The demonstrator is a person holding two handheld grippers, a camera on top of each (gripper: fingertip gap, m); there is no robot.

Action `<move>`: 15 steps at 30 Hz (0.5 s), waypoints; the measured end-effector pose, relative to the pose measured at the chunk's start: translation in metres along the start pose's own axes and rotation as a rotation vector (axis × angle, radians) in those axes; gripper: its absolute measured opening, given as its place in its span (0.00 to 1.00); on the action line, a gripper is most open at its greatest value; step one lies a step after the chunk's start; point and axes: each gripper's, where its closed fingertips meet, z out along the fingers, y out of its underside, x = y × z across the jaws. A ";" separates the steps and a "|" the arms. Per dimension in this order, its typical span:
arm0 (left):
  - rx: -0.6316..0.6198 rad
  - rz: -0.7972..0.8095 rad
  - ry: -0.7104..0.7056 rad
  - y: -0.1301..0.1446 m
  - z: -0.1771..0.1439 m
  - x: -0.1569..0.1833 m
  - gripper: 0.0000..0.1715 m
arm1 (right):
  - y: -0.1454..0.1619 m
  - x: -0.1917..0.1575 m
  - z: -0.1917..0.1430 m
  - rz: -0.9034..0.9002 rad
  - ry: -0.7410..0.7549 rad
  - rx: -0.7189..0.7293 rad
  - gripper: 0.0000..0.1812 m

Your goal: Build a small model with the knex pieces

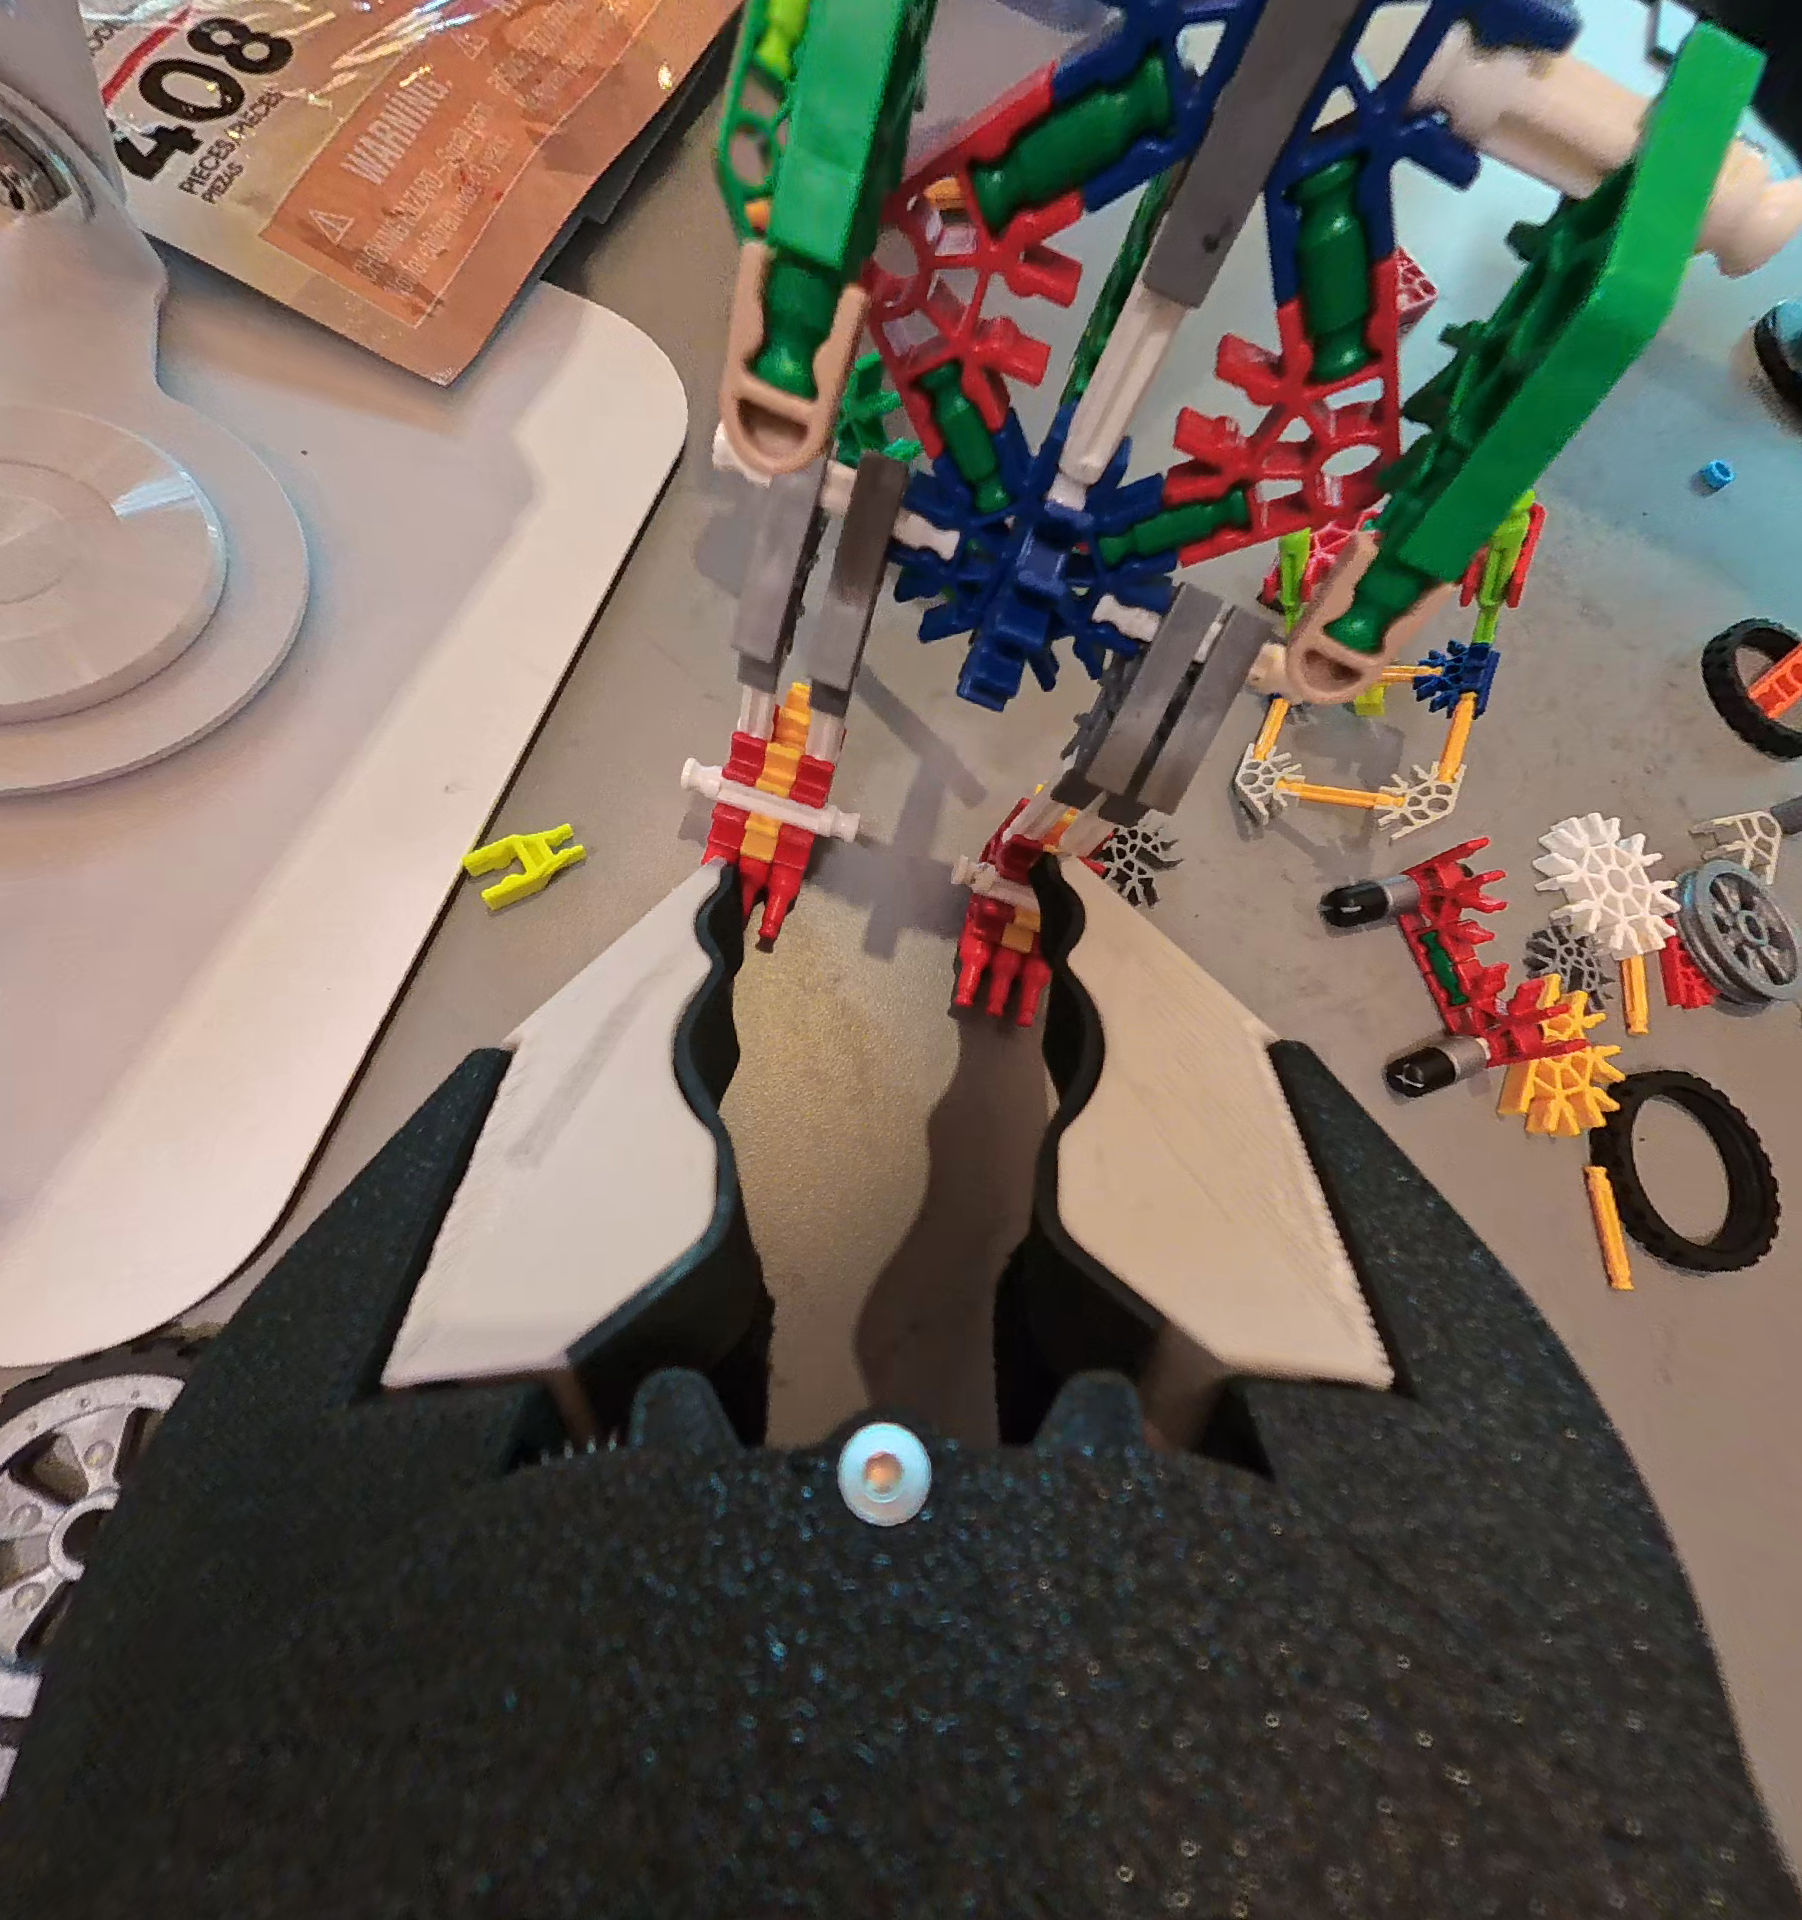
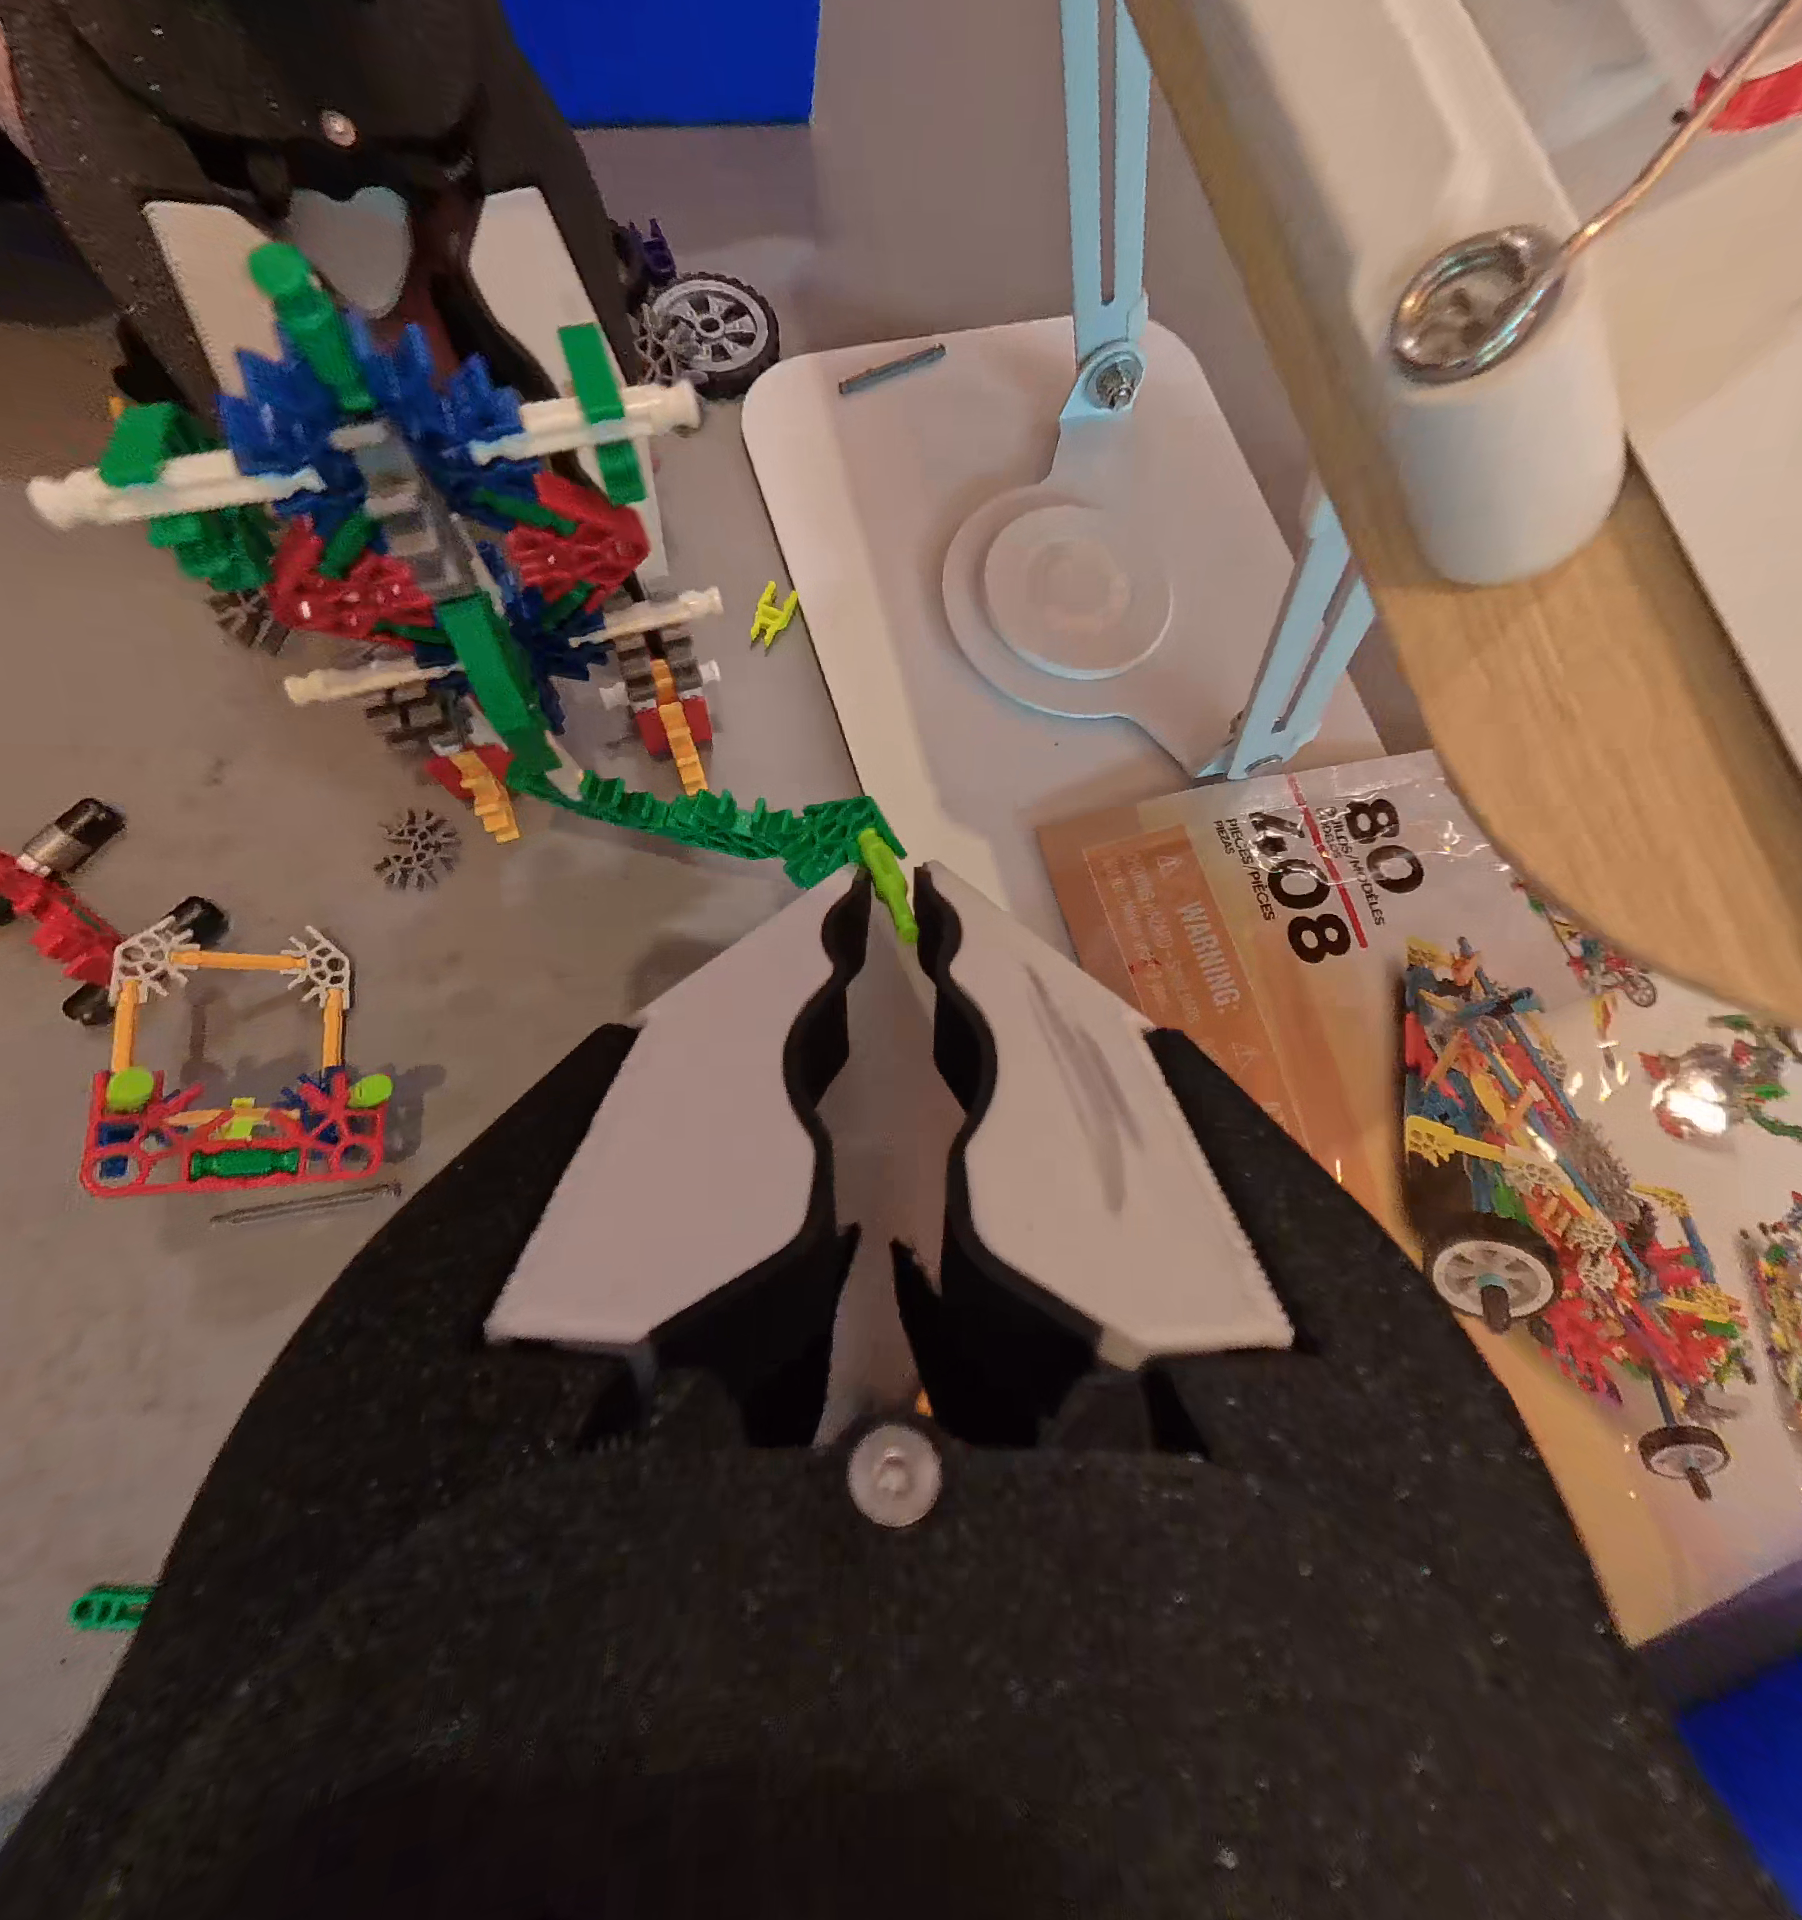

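between the right gripper (image 2: pixel 889 891) tips, lime rod (image 2: pixel 891 878) (green arm's (image 2: pixel 710 821) end)

Model top (image 1: pixel 1084 125): cut off by upper edge; 
Silver wheel (image 1: pixel 14 1538): partly behind gripper body; 
Lamp arm (image 2: pixel 1105 156): runs out of view

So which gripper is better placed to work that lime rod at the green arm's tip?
Right, likely. The right gripper is shut on the lime rod at the green arm end. The left gripper is open, fingertips at the model's red feet.
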 end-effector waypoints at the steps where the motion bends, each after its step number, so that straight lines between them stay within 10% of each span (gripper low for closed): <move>1: 0.000 0.000 0.000 0.000 0.000 0.000 0.33 | 0.002 -0.001 -0.002 -0.017 0.019 0.006 0.04; 15: 0.001 -0.003 -0.002 0.000 0.000 0.000 0.33 | 0.020 -0.037 -0.036 -0.187 0.282 0.201 0.03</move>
